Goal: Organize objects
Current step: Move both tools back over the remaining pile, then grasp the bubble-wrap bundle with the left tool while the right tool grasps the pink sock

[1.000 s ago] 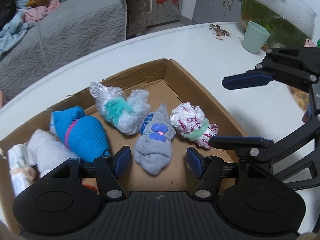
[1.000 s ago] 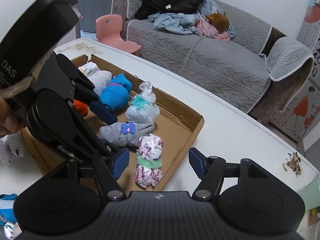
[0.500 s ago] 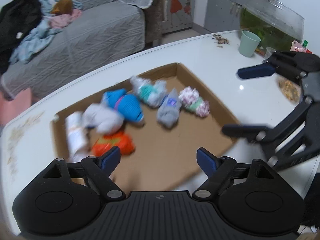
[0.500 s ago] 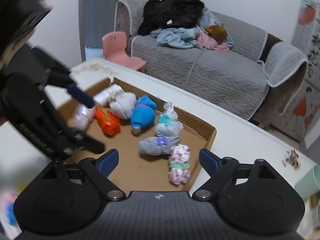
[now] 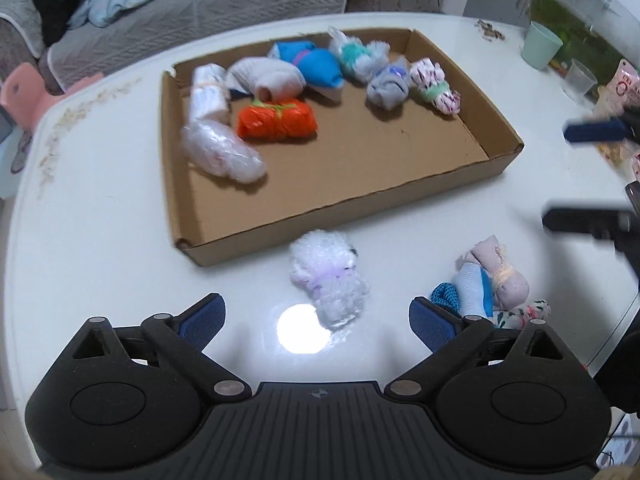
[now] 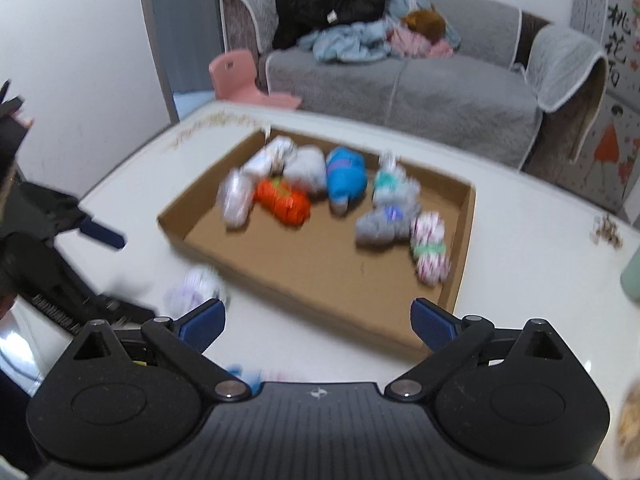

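Left gripper (image 5: 316,318) jaws spread wide, just been opening, nothing held; a white fluffy bundle (image 5: 326,276) lies on the white table (image 5: 92,216) between them, not touched. Right gripper (image 6: 318,320) likewise wide, just been opening, nothing between the pads. Cardboard tray (image 5: 348,204) sits upper centre of the left view, holding eight rolled bundles along its far side, including an orange one (image 5: 276,120) and a blue one (image 5: 316,66). More bundles (image 5: 486,284) piled lower right, outside the tray.

Chinese characters 桃花 legible on wall poster (image 6: 618,46). Lettering on left gripper (image 6: 52,308) body blurred, unreadable.
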Motion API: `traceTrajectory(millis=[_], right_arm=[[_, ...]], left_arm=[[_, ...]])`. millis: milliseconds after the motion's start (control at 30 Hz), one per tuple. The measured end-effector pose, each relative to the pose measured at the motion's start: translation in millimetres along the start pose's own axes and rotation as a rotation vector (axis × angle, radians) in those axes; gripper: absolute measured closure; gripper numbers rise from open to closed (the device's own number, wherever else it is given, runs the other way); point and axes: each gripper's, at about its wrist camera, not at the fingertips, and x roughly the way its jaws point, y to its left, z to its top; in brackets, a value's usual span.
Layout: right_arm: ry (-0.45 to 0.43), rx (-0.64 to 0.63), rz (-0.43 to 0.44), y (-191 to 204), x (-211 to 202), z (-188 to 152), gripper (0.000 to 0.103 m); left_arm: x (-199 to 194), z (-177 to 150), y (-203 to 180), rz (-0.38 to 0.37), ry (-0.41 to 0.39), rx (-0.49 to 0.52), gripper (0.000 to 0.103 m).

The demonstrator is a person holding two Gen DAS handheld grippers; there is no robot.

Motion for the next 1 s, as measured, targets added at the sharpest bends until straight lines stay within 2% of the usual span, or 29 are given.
traceTrajectory(millis=[100, 133, 167, 233, 333, 433, 567, 733, 833, 933, 1000], right_arm=[[0.078, 0.001, -0.044, 4.5, 7.2, -17.1, 0.018], [0.102, 0.000, -0.054, 3.0, 11.4, -20.4, 0.026], [0.126, 0.010, -0.060, -0.7, 16.9, -23.4, 0.031], [0.168, 0.048, -0.069, -8.7, 25.7, -28.0, 0.031], [0.204, 0.059, -0.039, -11.9, 32.7, -31.9, 0.031], [0.231, 0.028, -0.004, -5.4, 37.7, -35.4, 0.031], [0.274, -0.016, -0.003, 7.3, 47.6, -39.8, 0.034], [0.309, -0.049, 0.007, 14.9, 59.2, -41.8, 0.039], [0.333, -0.051, 0.014, 15.7, 65.3, -44.0, 0.050], [0.365, -0.052, 0.030, 15.8, 70.1, -46.8, 0.063], [0.366, -0.058, 0.030, 15.5, 69.2, -47.7, 0.070]], left_arm=[[15.1, 6.9, -3.6, -0.006, 0.004, -0.013, 0.003], [19.1, 7.2, -5.0, -0.002, 0.007, -0.013, 0.003], [23.4, 7.7, -6.0, 0.005, 0.011, -0.013, 0.003], [33.2, 7.6, -9.3, 0.020, 0.022, 0.004, 0.003], [47.5, 5.2, -7.9, 0.043, 0.052, 0.001, 0.003], [56.4, 2.3, -3.5, 0.056, 0.068, -0.008, 0.003], [58.2, 0.4, -1.3, 0.056, 0.066, -0.014, 0.004], [61.6, 4.0, -2.4, 0.053, 0.047, -0.017, 0.003], [66.4, 4.4, -3.6, 0.047, 0.035, -0.020, 0.003], [64.1, 4.3, -4.2, 0.043, 0.007, -0.012, 0.009], [59.8, 4.5, -3.0, 0.042, -0.011, -0.013, 0.024]])
